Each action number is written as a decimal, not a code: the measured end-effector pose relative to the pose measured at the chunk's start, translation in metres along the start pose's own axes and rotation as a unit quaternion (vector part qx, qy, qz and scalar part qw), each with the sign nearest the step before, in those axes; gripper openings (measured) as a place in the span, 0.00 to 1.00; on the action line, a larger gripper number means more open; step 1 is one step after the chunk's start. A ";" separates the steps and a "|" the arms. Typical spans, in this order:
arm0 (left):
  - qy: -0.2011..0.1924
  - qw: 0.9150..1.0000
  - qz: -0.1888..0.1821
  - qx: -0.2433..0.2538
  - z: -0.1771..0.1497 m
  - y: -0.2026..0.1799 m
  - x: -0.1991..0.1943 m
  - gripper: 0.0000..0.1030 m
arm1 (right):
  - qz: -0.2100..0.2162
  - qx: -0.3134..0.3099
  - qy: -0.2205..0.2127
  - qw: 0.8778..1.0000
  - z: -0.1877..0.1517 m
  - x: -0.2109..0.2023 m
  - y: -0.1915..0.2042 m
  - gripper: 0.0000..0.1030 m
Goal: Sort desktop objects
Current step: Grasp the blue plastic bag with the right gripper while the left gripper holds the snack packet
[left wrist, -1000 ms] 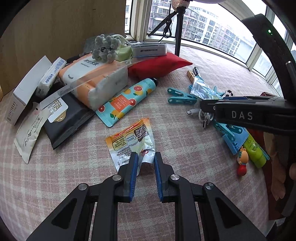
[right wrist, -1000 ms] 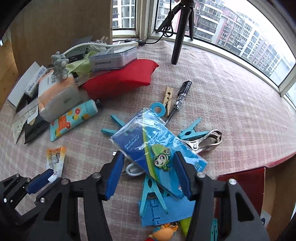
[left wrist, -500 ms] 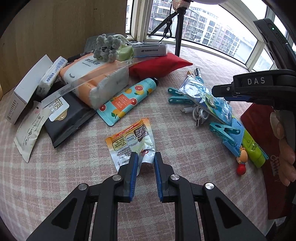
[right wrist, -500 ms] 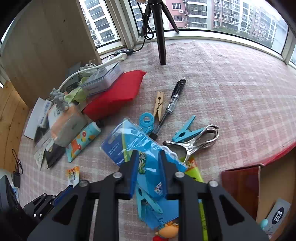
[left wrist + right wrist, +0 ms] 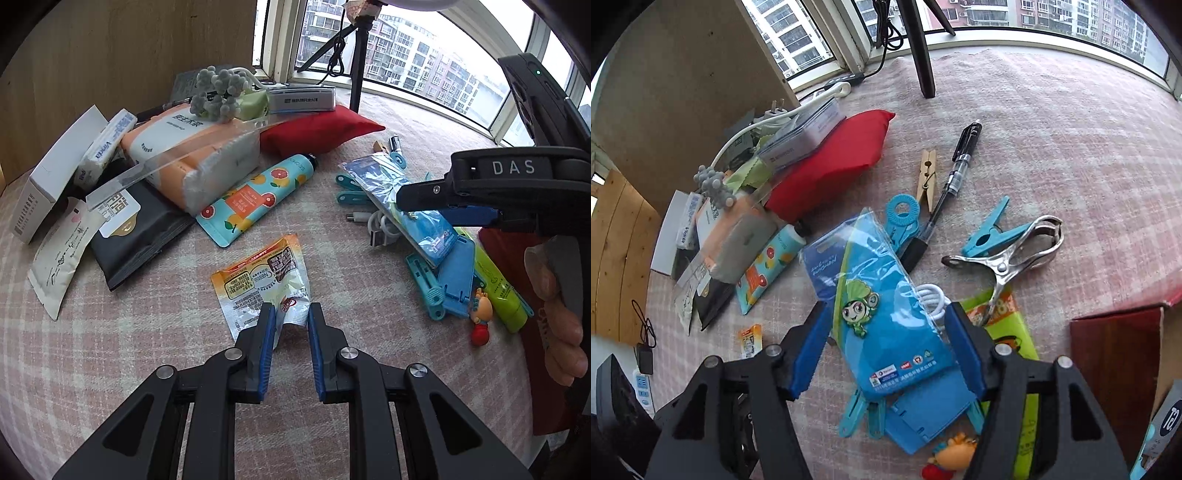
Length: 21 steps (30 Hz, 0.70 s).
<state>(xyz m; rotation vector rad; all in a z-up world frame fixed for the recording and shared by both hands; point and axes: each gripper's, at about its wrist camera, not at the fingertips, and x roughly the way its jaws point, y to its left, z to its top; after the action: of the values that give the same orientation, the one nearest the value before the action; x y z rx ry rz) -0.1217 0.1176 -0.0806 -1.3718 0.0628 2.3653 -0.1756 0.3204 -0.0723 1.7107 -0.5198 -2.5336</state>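
On the cluttered pink cloth (image 5: 1052, 122) my right claw (image 5: 886, 347) was opening around the blue packet (image 5: 882, 295), my left (image 5: 290, 325) pinched the sachet (image 5: 262, 277); next, lift it clear.

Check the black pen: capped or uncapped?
Capped. The pen lies flat beside the wooden peg, black cap over one end.

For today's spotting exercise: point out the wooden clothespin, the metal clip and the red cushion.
wooden clothespin (image 5: 927, 176), right wrist view, mid-body.
metal clip (image 5: 1004, 260), right wrist view, pivot.
red cushion (image 5: 317, 131), left wrist view, top face.
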 end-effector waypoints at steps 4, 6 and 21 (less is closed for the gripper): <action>0.001 1.000 -0.005 -0.001 0.000 0.002 -0.009 0.17 | -0.013 -0.034 0.000 0.999 -0.008 0.000 0.013 0.58; 0.001 1.000 -0.004 0.001 -0.002 0.003 -0.014 0.17 | -0.019 -0.038 -0.002 0.999 -0.008 0.003 0.016 0.51; 0.001 1.000 -0.002 -0.010 -0.009 0.017 -0.037 0.17 | -0.016 -0.063 -0.004 0.998 -0.010 0.004 0.024 0.13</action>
<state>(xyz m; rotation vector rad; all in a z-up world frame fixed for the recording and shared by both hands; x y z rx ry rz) -0.1039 0.0880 -0.0566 -1.3823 0.0356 2.3673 -0.1713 0.2947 -0.0719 1.6786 -0.3264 -2.5364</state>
